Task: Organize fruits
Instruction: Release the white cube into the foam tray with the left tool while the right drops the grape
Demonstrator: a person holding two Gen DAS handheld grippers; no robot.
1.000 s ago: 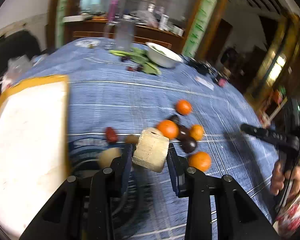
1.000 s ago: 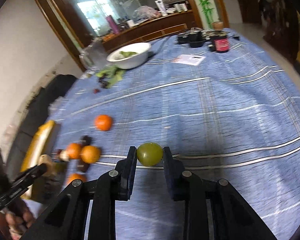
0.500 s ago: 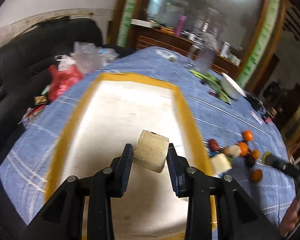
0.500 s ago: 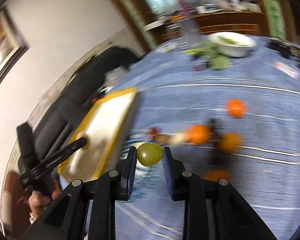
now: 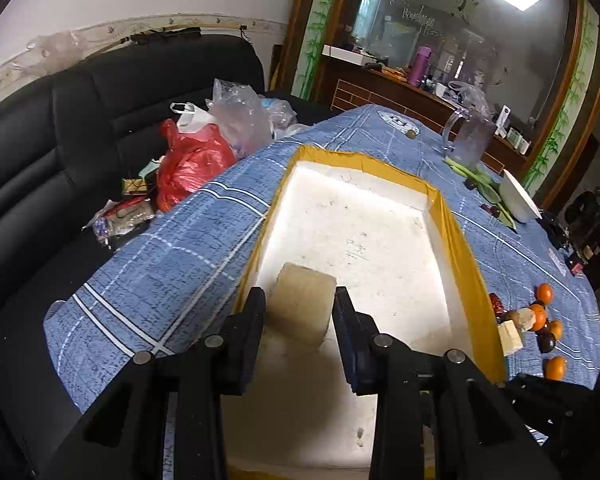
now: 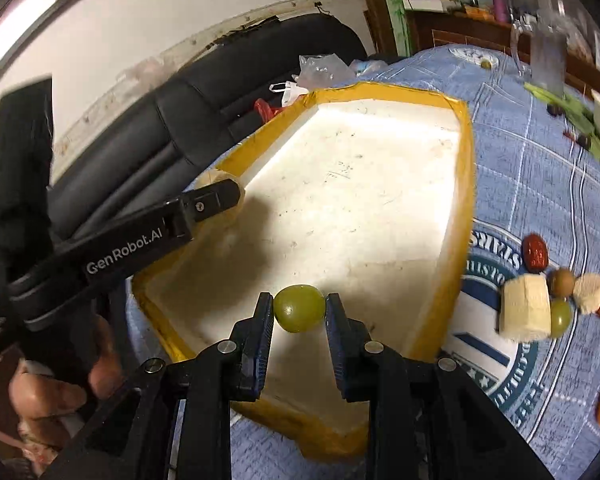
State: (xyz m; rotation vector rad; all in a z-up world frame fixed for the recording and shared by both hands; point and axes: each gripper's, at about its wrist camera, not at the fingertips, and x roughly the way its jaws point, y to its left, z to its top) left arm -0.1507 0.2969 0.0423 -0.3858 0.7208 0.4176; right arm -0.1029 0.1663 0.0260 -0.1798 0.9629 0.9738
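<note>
Blue tablecloth (image 5: 172, 264) | left hand-held gripper (image 5: 300, 312) clamps pale chunk (image 5: 302, 306), underside hidden | right hand-held gripper (image 6: 299, 312) pinches green fruit (image 6: 299, 307)

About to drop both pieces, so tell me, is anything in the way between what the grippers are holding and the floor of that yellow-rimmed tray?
Nothing visible blocks either one. The pale chunk in the left gripper and the green fruit in the right gripper both hang over bare white floor of the tray, inside its rim.
</note>
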